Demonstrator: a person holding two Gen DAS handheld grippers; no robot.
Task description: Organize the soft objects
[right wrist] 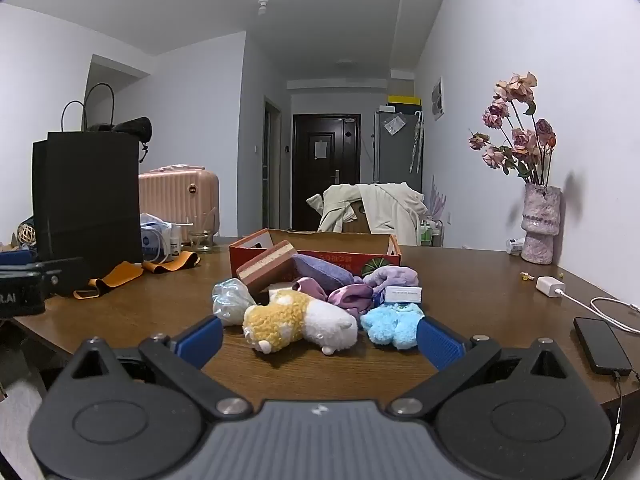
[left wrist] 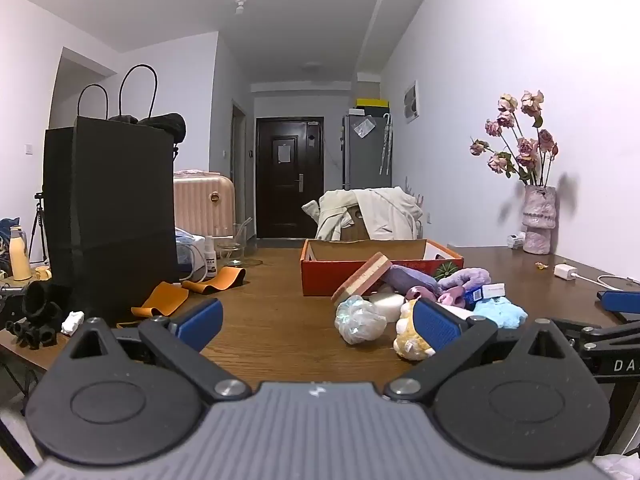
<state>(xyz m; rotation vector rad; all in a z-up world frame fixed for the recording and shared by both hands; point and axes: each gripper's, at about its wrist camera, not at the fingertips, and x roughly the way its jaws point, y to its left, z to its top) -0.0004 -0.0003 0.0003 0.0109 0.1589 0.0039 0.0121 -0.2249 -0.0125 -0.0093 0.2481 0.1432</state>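
1. A wooden counter (right wrist: 472,304) carries the whole job; its left edge is crowded with one tall black paper bag (right wrist: 86,200), probably set aside out of the working area.
2. One open red cardboard box (right wrist: 316,254) sits mid-counter toward the far edge, its top clear, likely the bin meant for the soft things.
3. The soft pile lies just in front of the box, touching it: one layered sponge block (right wrist: 266,270) leaning on the heap, one purple sponge (right wrist: 324,272), one yellow-and-white plush (right wrist: 300,320), one blue plush (right wrist: 394,322), one wrapped bundle (right wrist: 230,300).
4. The right claw (right wrist: 320,340) hovers spread wide, empty, framing the yellow-and-white plush.
5. The left claw (left wrist: 318,324) waits equally wide and empty, left of the pile.
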